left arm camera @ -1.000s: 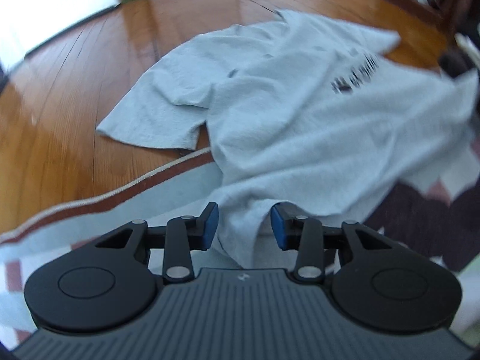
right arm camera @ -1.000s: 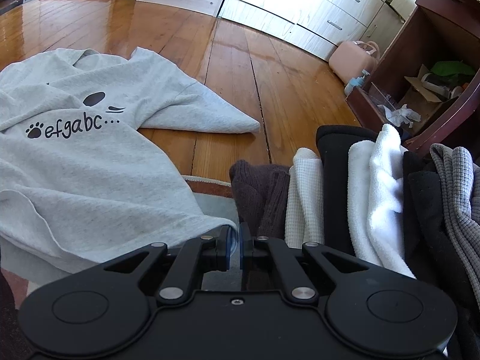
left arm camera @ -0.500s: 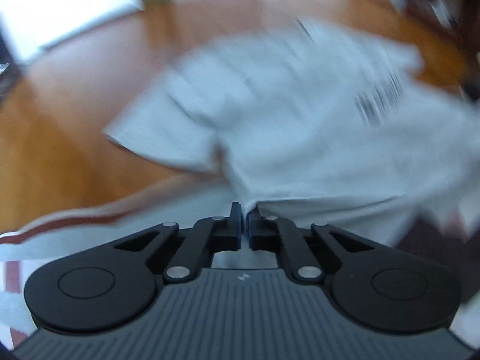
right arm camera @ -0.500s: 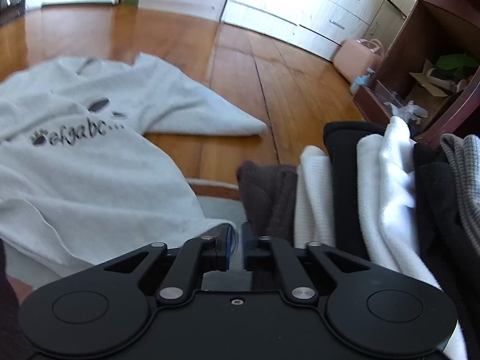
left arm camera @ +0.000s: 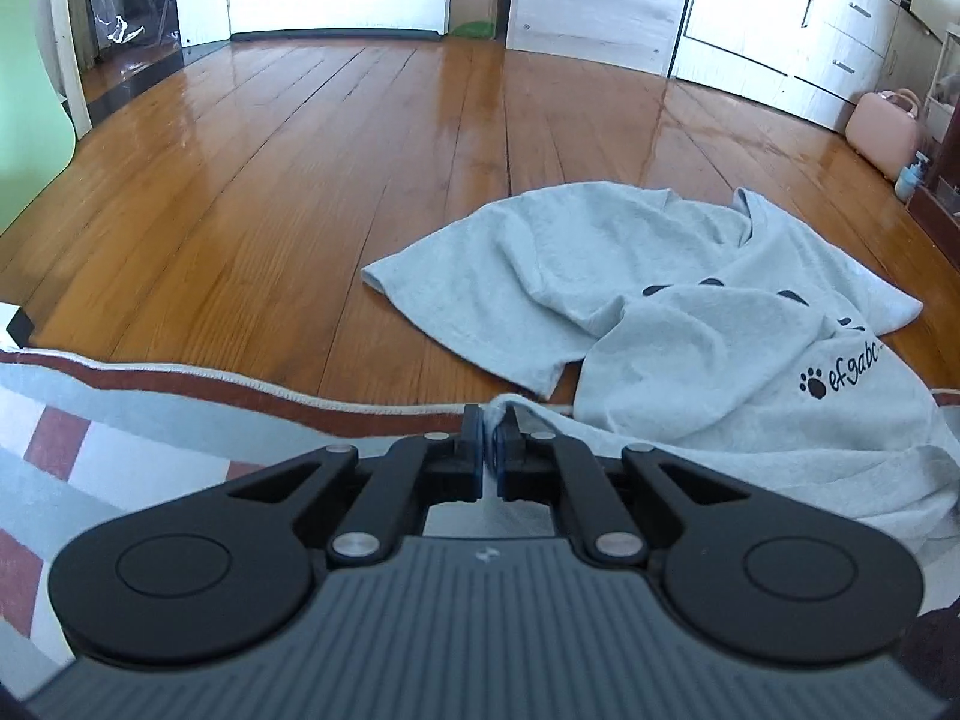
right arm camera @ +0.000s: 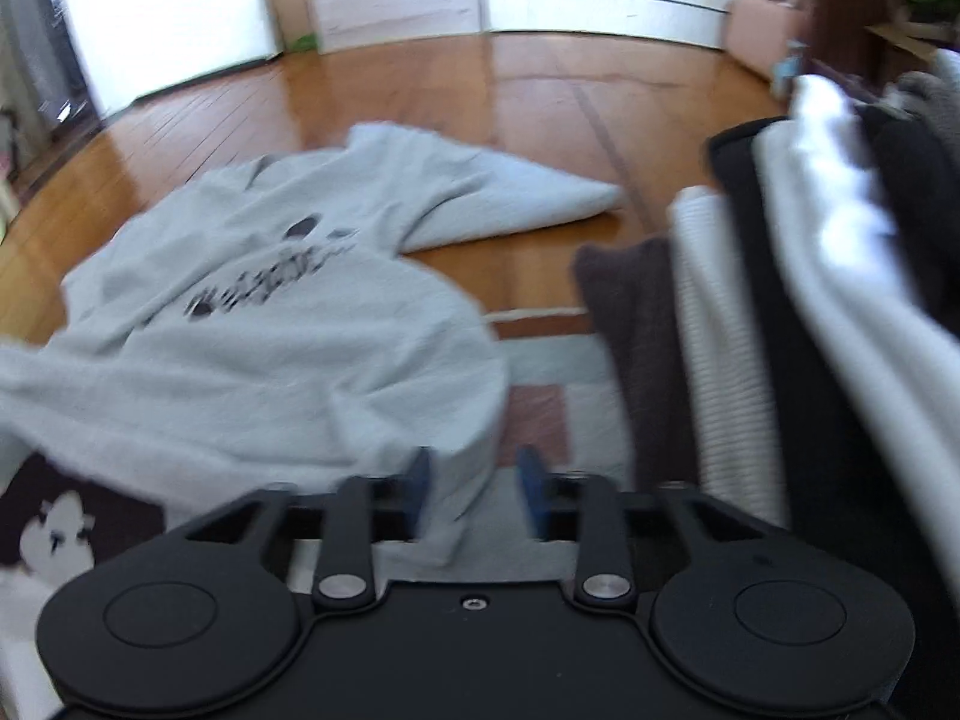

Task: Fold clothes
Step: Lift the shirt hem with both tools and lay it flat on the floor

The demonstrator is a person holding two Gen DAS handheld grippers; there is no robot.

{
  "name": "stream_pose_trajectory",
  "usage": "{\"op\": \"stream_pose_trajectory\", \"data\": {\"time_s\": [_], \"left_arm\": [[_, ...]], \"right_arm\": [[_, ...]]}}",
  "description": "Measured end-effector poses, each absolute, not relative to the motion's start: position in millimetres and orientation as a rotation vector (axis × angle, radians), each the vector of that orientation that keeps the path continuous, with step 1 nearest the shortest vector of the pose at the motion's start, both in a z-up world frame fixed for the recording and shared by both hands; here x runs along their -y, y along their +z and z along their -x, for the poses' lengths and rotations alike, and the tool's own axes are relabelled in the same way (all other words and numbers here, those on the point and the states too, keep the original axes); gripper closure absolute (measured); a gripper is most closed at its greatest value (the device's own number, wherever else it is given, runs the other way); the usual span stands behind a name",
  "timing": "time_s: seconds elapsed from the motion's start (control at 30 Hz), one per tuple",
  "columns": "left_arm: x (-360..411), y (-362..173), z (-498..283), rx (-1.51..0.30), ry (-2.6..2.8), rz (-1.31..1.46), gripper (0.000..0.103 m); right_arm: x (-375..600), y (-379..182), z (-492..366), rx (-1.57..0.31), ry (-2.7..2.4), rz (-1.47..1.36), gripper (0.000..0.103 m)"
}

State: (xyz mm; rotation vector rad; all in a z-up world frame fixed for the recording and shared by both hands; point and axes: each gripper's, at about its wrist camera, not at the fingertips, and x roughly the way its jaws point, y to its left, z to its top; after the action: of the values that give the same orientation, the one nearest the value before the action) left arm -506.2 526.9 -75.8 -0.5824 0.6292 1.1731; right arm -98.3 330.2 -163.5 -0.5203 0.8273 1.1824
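A light grey T-shirt (left arm camera: 690,312) with a black paw print and letters lies crumpled, partly on the wooden floor and partly on a rug. My left gripper (left arm camera: 493,420) is shut on the shirt's hem at the rug's edge. In the right wrist view the same T-shirt (right arm camera: 270,330) spreads to the left. My right gripper (right arm camera: 474,474) is open, with the shirt's lower corner lying loose between its blue pads (right arm camera: 531,480). That view is blurred.
A pile of folded dark and white clothes (right arm camera: 780,330) stands at the right. The patterned rug (left arm camera: 120,420) has a red and white border. White cabinets (left arm camera: 780,18) and a pink case (left arm camera: 885,126) line the far wall. Wooden floor (left arm camera: 300,180) stretches ahead.
My left gripper closed on the shirt's hem and swung left, pulling it. My right gripper opened and let go of the shirt's corner.
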Motion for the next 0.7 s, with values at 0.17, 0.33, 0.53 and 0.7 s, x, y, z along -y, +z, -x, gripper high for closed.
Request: {"op": "stream_pose_trajectory", "data": {"time_s": [0.17,0.33,0.53,0.7], "left_arm": [[-526.8,-76.2,508.1,-0.618,1.179,0.602,0.099],[-522.0,-67.4,508.5,-0.590,1.235,0.537,0.100],[-465.0,-11.5,532.3,-0.397,1.359,0.419,0.100],[-472.1,-47.3,519.4,-0.602,1.259,0.502,0.100]], "right_arm": [[-354.0,-191.5,126.1,-0.789,1.253,0.693,0.054],[-379.7,-207.8,118.4,-0.824,1.111,0.729,0.100],[-331.6,-122.2,88.6,-0.857,1.139,0.335,0.101],[-325.0,-152.4,95.3,-0.964,1.058,0.461,0.101]]}}
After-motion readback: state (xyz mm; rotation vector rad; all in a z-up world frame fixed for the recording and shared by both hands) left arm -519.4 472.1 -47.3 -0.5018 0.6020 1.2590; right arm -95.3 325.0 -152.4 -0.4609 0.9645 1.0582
